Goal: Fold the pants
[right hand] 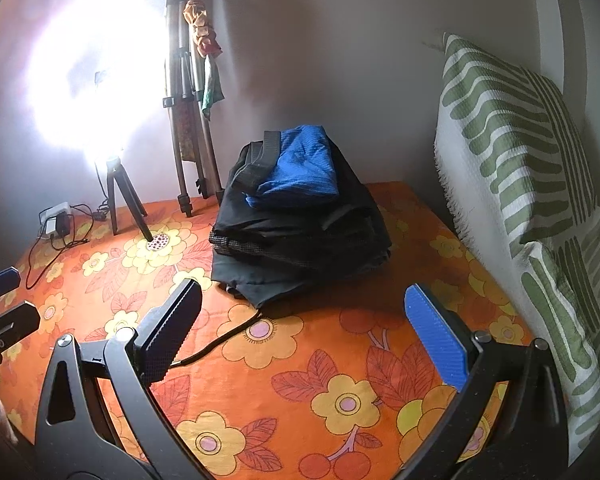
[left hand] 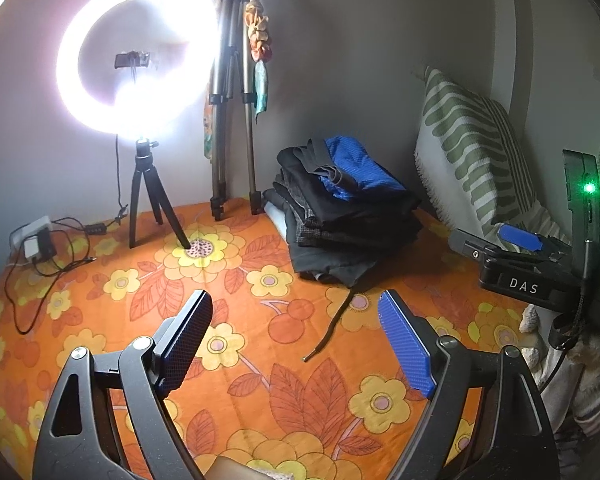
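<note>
Toward the middle of both frames, a stack of folded dark garments (left hand: 340,216) sits on the bed's orange floral sheet (left hand: 260,360), a blue piece (left hand: 360,168) on top and a black drawstring (left hand: 332,328) trailing toward the lower centre. Left hand-held gripper (left hand: 296,344) and right hand-held gripper (right hand: 304,336) both stand wide apart, holding nothing, above bare sheet. Judging by this, either the folding looks finished or the next pants must come off the pile; which garments are pants I cannot tell. A ring light (left hand: 136,52) glares upper left; a striped pillow (right hand: 520,152) leans at right.
</note>
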